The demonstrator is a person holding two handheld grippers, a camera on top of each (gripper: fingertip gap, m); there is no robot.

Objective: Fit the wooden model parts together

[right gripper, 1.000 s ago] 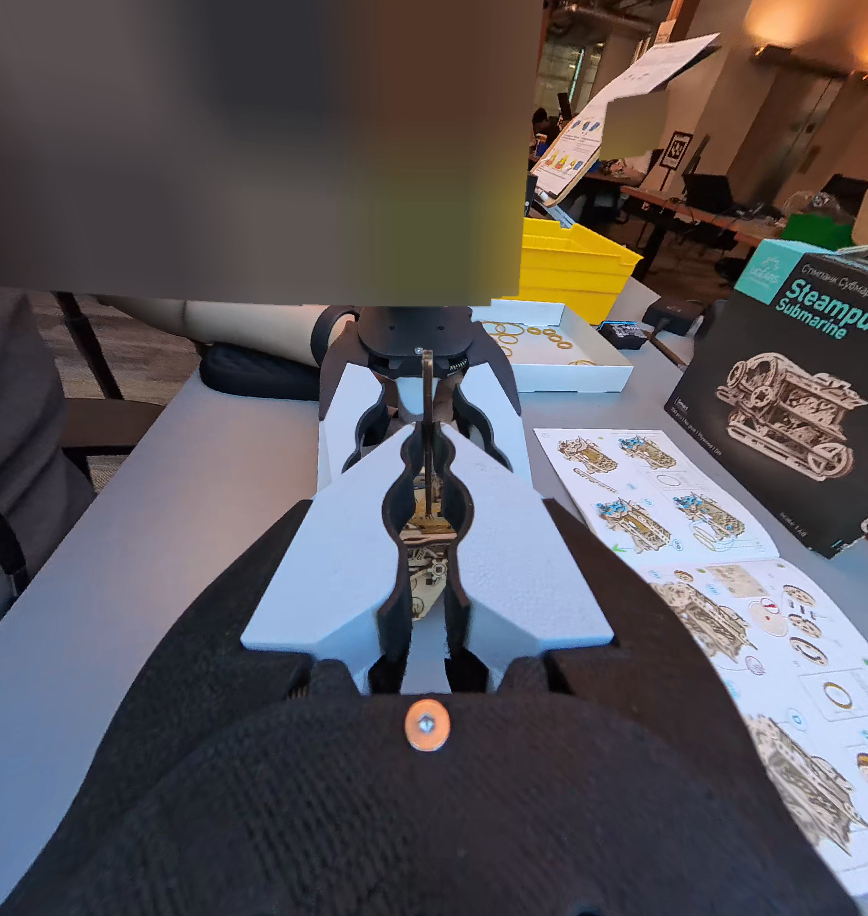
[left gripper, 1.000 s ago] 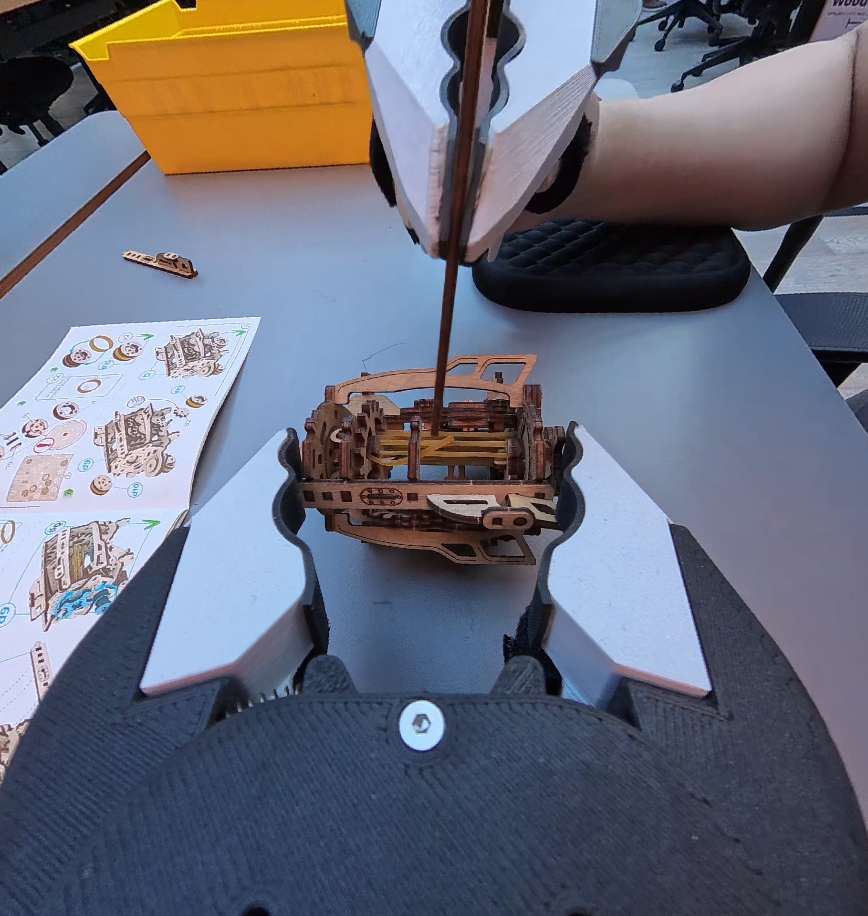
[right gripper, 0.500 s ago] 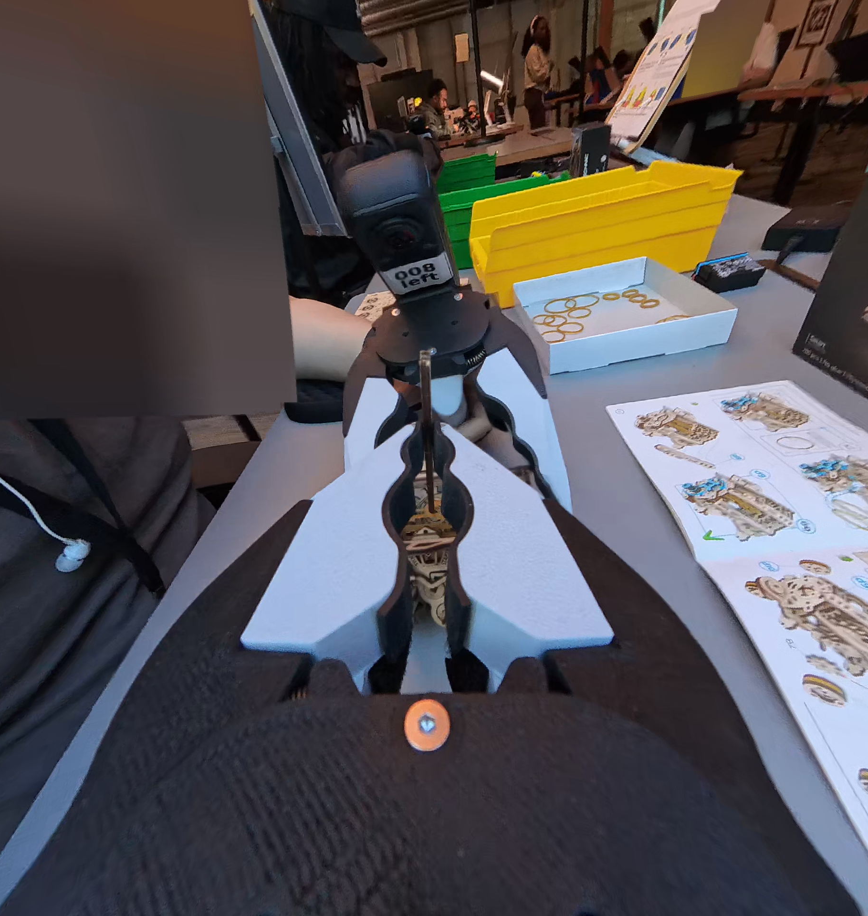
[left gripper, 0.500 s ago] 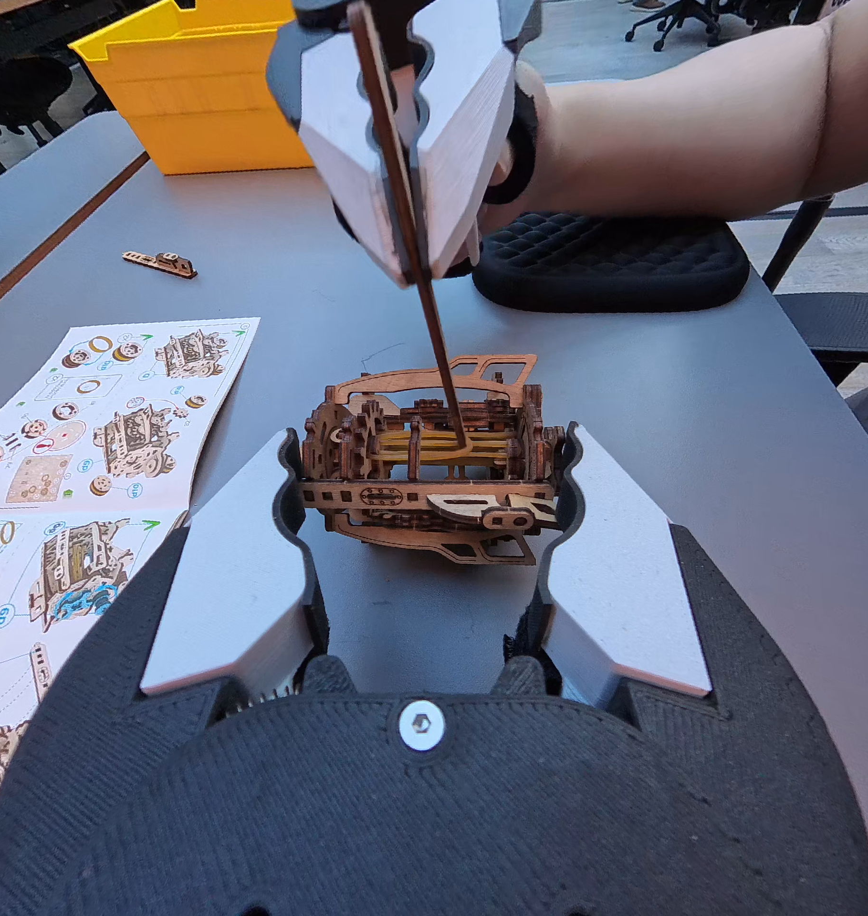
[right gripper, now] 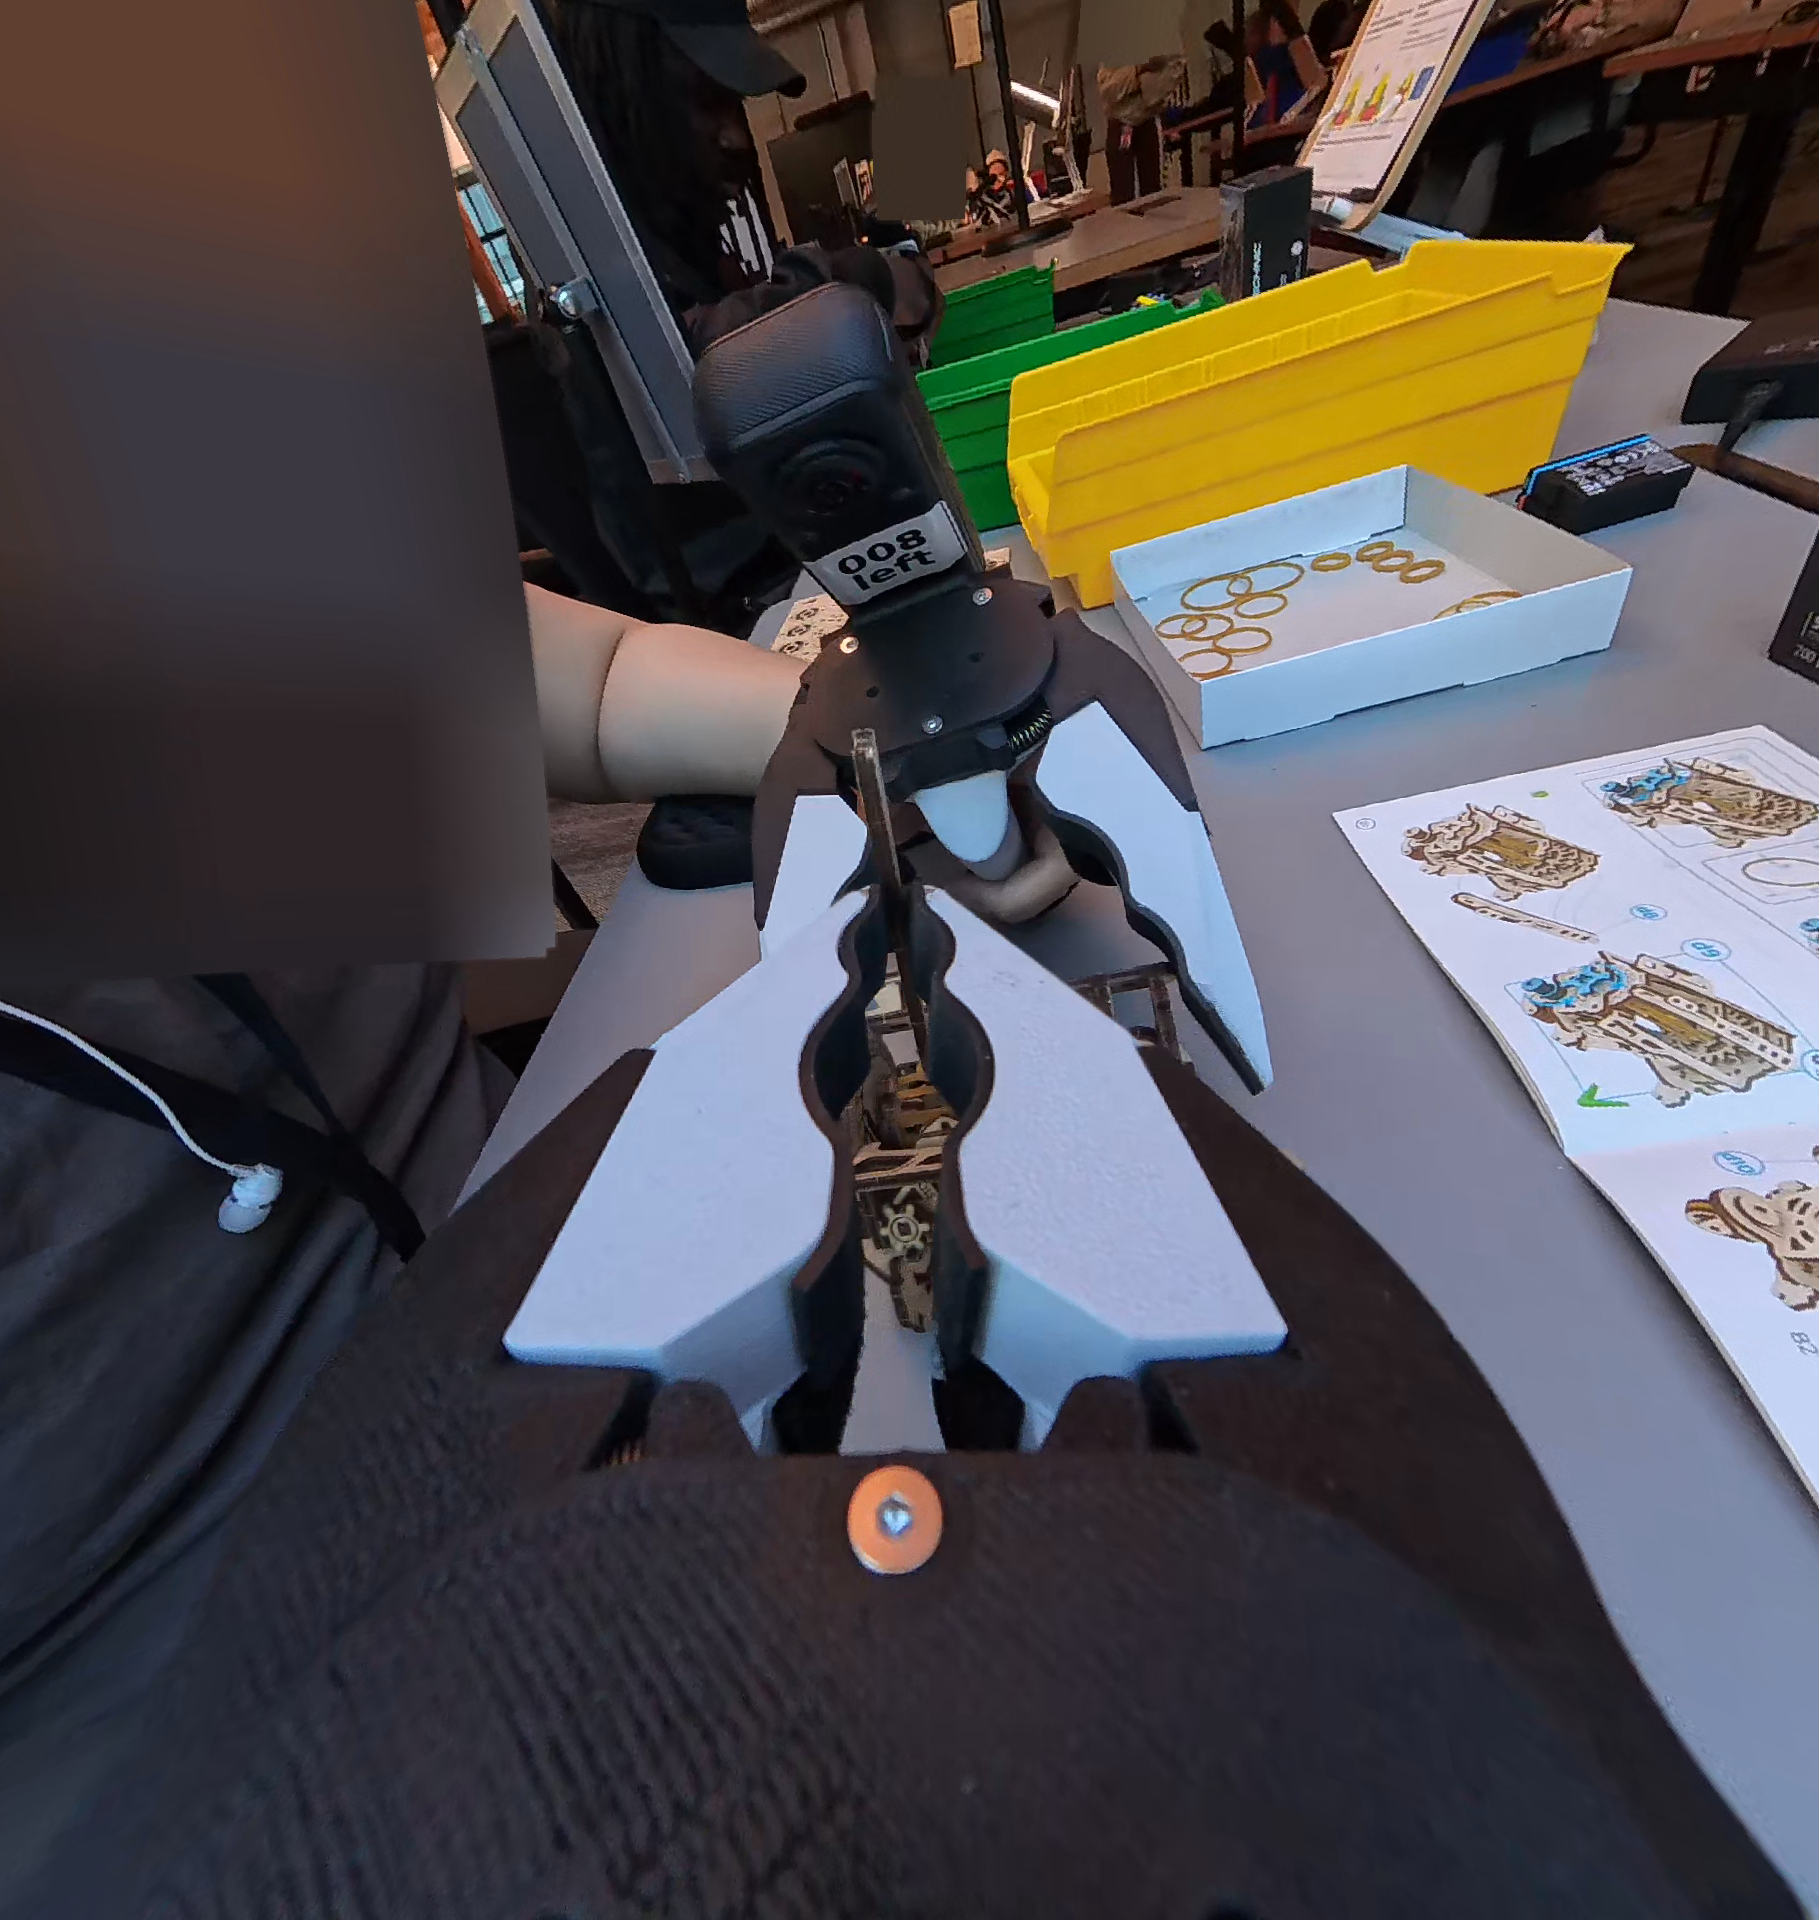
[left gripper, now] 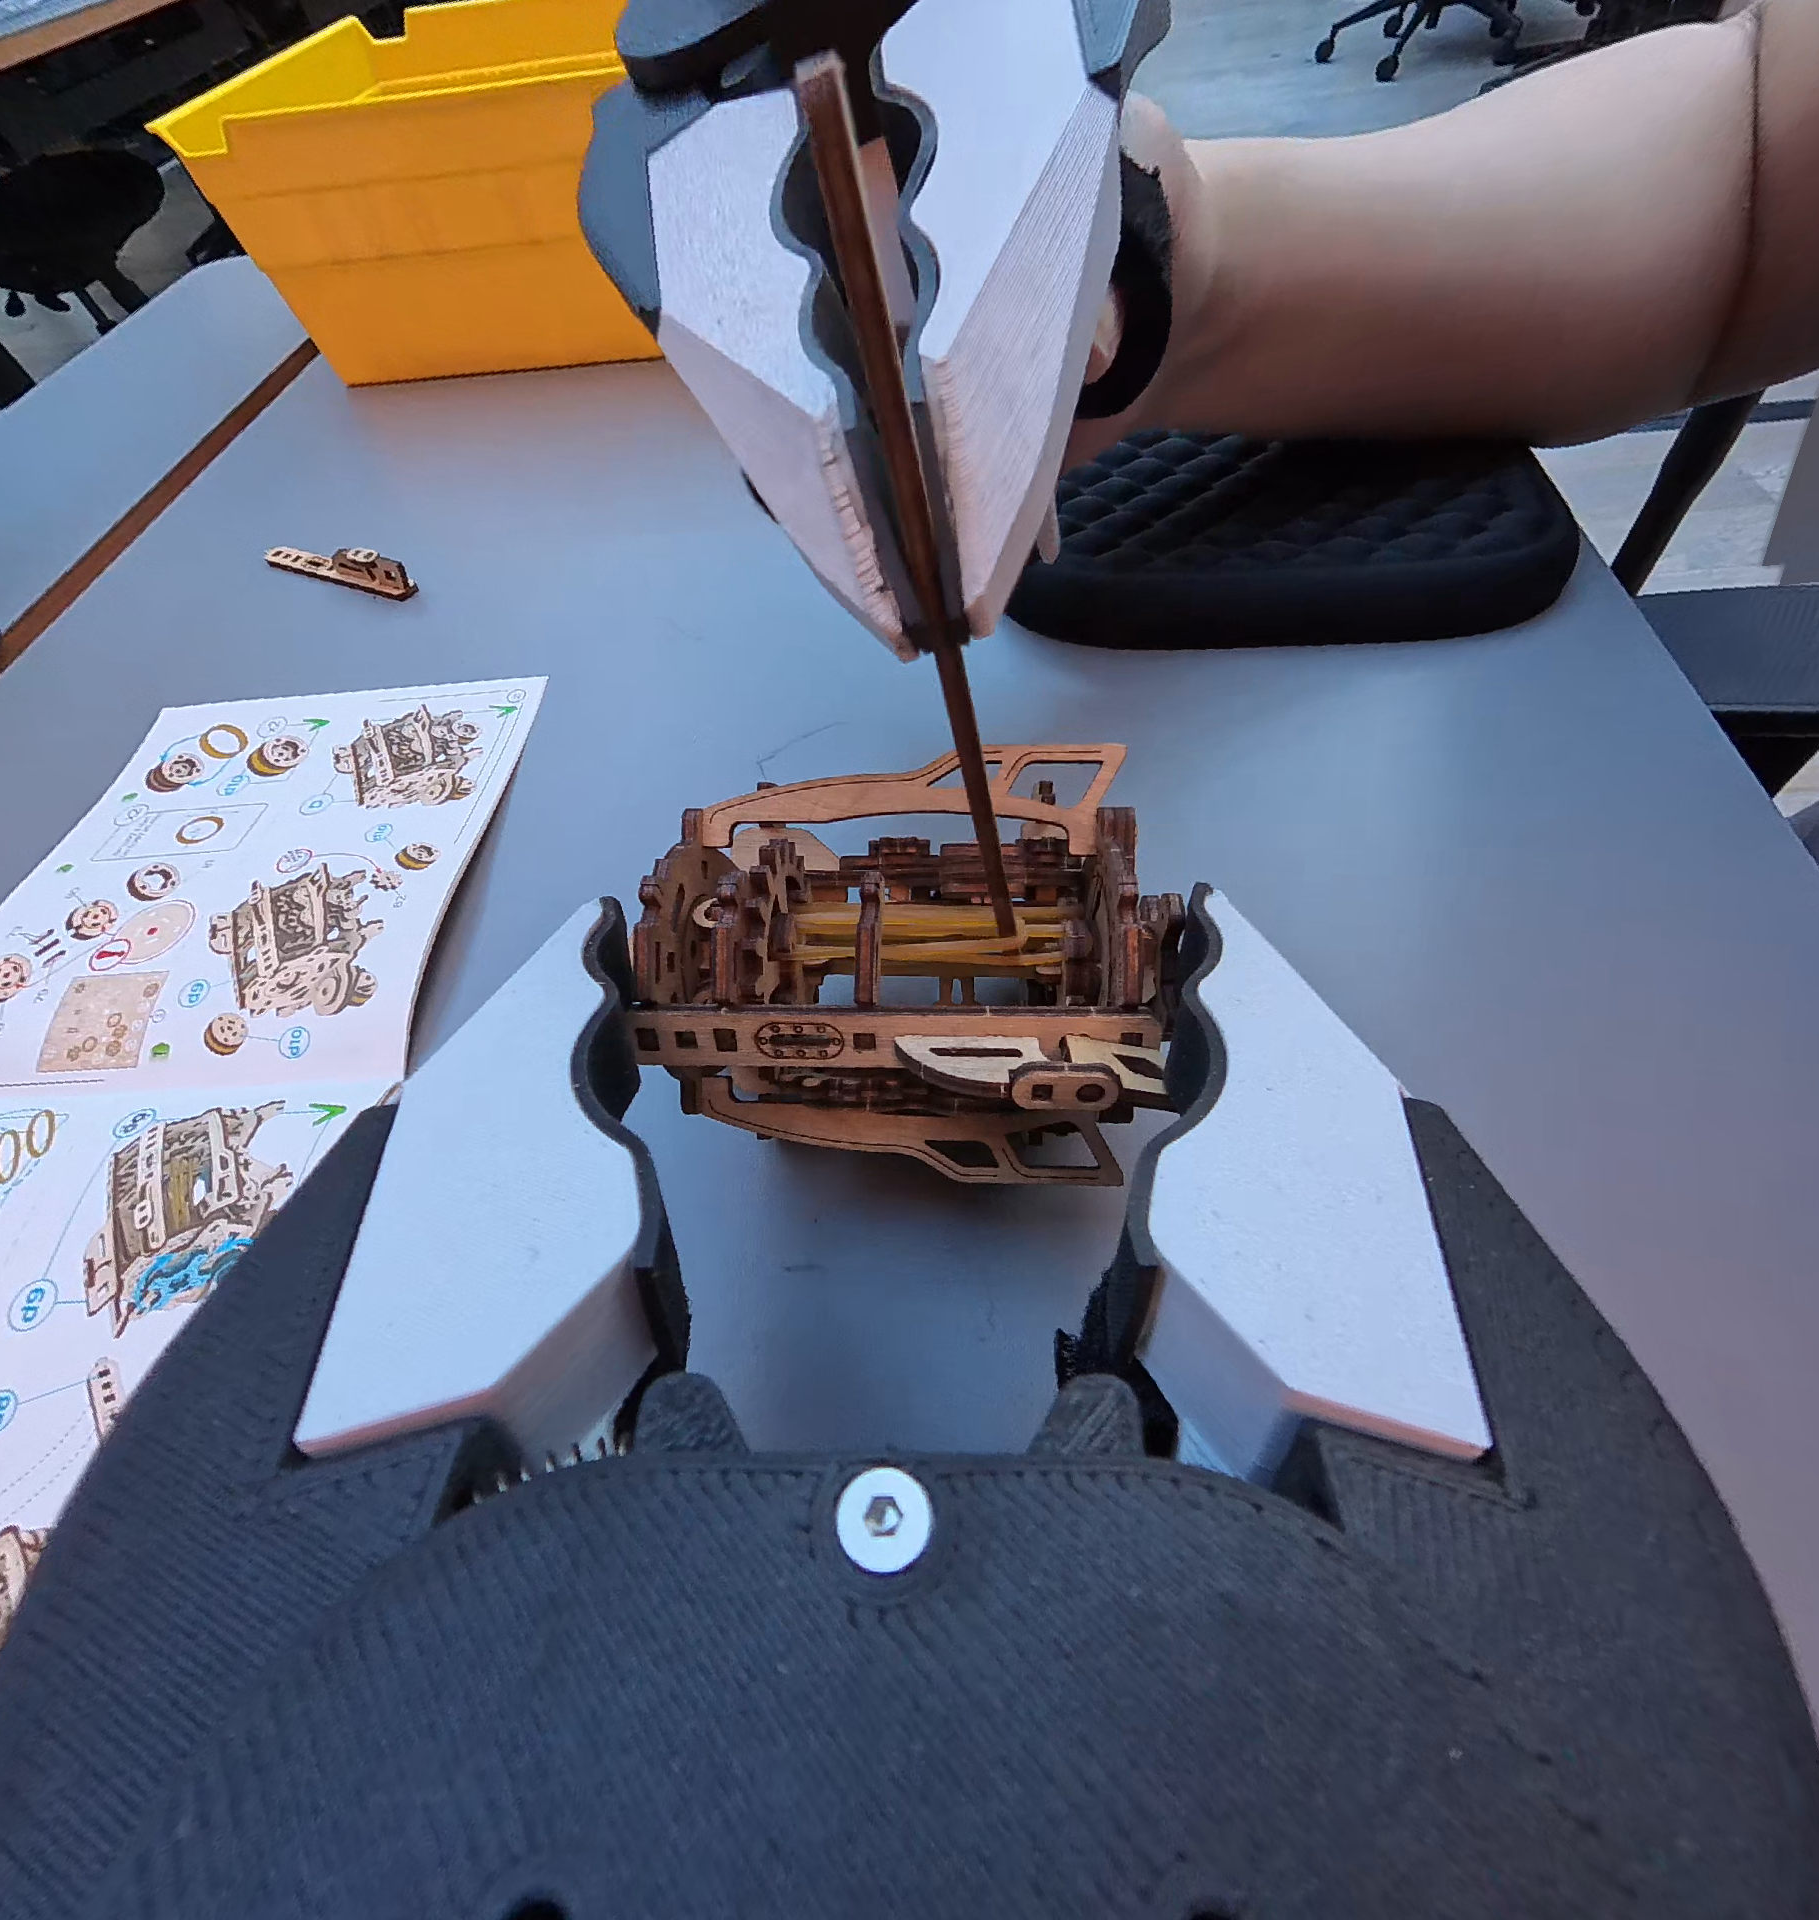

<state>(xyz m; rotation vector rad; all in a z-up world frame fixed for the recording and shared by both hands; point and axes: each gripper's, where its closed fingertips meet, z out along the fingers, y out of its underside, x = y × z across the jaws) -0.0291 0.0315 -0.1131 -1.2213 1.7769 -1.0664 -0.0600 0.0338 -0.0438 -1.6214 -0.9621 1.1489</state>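
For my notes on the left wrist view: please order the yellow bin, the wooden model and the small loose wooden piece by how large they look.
1. yellow bin, though partly hidden
2. wooden model
3. small loose wooden piece

The bin lies farther away, so it truly is bigger.

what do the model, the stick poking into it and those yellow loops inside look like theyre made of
Model: thin plywood, seemingly laser-cut, going by its dark brown edges, pale matte faces and slotted joints. Stick: a thin flat strip of the same dark-edged wood, pinched in the right gripper. Yellow loops: probably rubber bands, being thin, translucent amber and stretched taut across the frame.
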